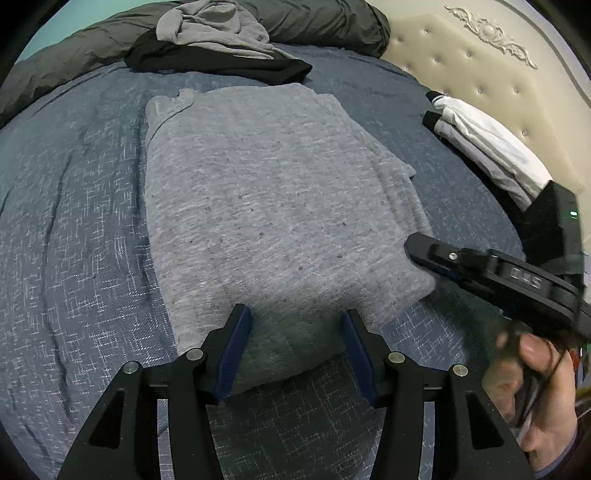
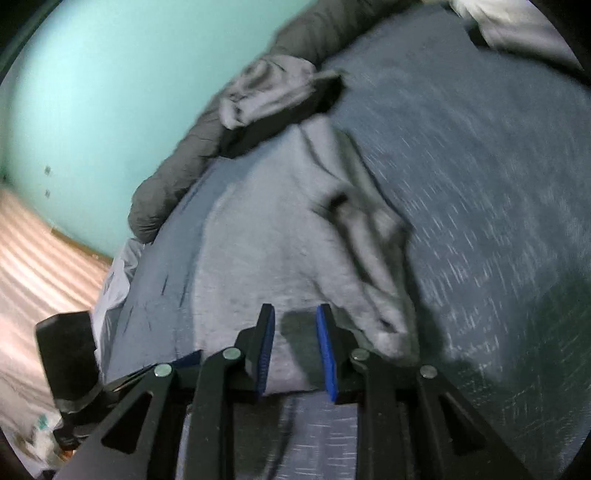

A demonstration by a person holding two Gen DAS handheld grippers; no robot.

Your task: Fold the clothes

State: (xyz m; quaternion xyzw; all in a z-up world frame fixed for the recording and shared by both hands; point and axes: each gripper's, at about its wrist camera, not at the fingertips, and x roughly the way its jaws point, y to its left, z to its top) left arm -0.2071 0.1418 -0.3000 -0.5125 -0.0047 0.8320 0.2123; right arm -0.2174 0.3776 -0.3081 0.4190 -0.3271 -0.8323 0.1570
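Two grippers in play. Left gripper (image 1: 297,347) spread wide, nothing between the blue pads (image 1: 232,354), poised over the near edge of the grey sweater (image 1: 273,206). Right gripper (image 2: 295,350) also parted, narrower gap, empty, hovering above the same near hem; in the left wrist view seen from the side at the sweater's right edge (image 1: 410,247), carried by one hand (image 1: 535,398). Whether the tips touch the cloth cannot be told.

One grey sweater, folded into a long rectangle, flat on the blue bedspread (image 1: 74,240), running away from both grippers toward the far side of the bed. Right-hand layers stepped and slightly offset; in the right wrist view, blurred, a rumpled fold along that same side.

Beyond the sweater's far end, touching or nearly so: one heap of unfolded clothes, a black garment (image 1: 221,62) beneath a crumpled light grey garment (image 1: 214,26). Behind it, one dark grey duvet (image 1: 325,18) bunched along the far edge.

To the right, well apart from the sweater, one stack of folded clothes (image 1: 487,147), white, grey and black, lying against the cream tufted headboard (image 1: 480,66). Turquoise wall (image 2: 92,92) at the left of the right wrist view.
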